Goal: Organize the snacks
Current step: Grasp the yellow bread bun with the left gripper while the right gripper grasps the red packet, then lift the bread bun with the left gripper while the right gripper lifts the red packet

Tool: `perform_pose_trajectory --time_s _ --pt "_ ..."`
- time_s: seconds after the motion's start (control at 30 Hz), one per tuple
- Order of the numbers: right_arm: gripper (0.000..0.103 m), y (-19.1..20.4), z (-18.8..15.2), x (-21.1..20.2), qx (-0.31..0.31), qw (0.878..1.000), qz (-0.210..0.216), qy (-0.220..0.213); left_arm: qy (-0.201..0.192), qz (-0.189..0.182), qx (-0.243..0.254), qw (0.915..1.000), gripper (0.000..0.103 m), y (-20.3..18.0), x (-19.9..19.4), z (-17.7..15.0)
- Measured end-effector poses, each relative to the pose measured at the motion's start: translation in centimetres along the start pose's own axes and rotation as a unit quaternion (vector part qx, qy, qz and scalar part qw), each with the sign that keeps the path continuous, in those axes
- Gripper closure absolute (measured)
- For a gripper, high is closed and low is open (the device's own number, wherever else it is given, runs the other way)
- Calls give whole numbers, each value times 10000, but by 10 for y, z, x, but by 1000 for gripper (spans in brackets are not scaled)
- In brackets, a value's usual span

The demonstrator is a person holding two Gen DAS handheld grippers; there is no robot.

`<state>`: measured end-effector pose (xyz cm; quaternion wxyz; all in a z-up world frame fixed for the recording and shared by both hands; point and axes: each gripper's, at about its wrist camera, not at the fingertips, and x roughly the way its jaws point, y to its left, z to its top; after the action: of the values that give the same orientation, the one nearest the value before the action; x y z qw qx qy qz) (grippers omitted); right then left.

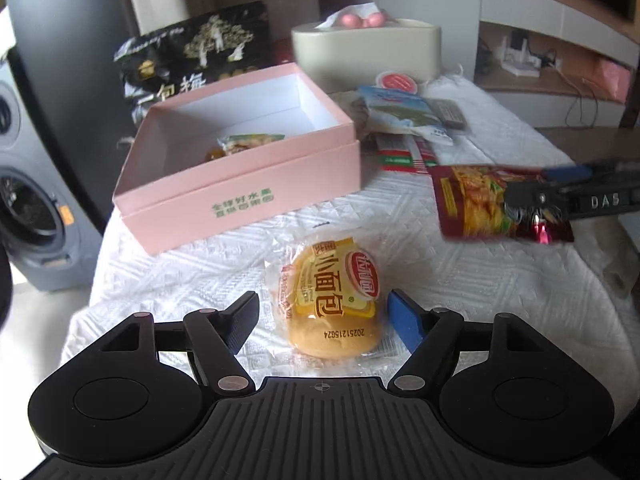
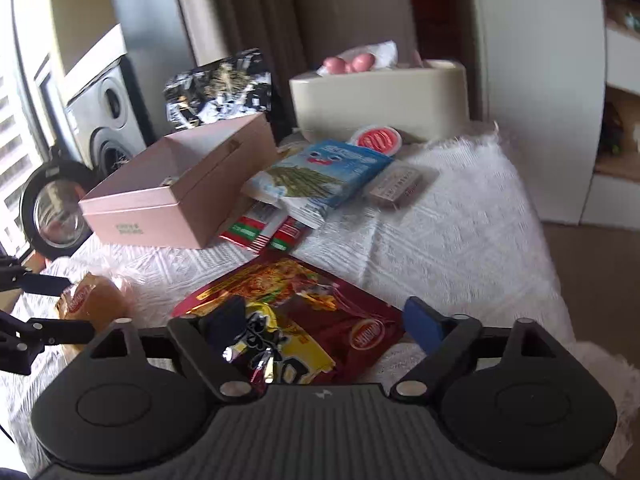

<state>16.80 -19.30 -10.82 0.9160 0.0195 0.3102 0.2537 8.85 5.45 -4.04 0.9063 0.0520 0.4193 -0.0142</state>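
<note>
A wrapped yellow bun (image 1: 334,300) lies on the white cloth between the fingers of my open left gripper (image 1: 324,318); the fingers stand apart from it on both sides. The bun also shows in the right wrist view (image 2: 94,300). My right gripper (image 2: 324,320) is open around a red snack pouch (image 2: 304,300), which also shows in the left wrist view (image 1: 480,204), slightly raised. An open pink box (image 1: 240,152) stands behind, with one small snack packet (image 1: 248,144) inside. The box appears at the left in the right wrist view (image 2: 176,192).
Behind the box are a black snack bag (image 1: 192,56) and a cream tissue holder (image 1: 364,52). A blue-white packet (image 2: 324,172), red-green sachets (image 2: 264,232), a small grey packet (image 2: 400,188) and a round red-lidded cup (image 2: 376,138) lie on the cloth. The table edge runs at right.
</note>
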Motion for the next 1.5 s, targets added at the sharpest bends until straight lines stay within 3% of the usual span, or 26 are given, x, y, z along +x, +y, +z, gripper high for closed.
perform_pose_trajectory --time_s 0.23,0.43,0.73,1.03,1.17,1.23,1.4,1.5 --pt "10 -5 -1 4 196 9997 27 120 146 -671 199 9974 24 -21 14 -1" --pt "9 -4 -2 3 199 9997 39 119 -127 -895 -269 9955 26 -13 13 6" --pt "5 -5 -1 4 144 9997 135 165 -184 -1010 -439 9937 25 -9 34 6" --pt "0 1 9 12 -332 9966 243 720 -607 -790 -175 9949 24 -21 32 -9" --pt "0 4 15 18 -926 9895 434 1025 -766 -779 -327 9935 28 -16 30 -14" --pt "7 -4 22 16 -642 9903 503 1123 -791 -838 -380 9926 28 -14 30 -14" --pt "7 -1 38 1 -882 9931 448 633 -814 -952 -468 9910 28 -9 30 -15" --pt "7 2 44 9 -867 9920 610 686 -802 -963 -478 9910 29 -9 30 -15"
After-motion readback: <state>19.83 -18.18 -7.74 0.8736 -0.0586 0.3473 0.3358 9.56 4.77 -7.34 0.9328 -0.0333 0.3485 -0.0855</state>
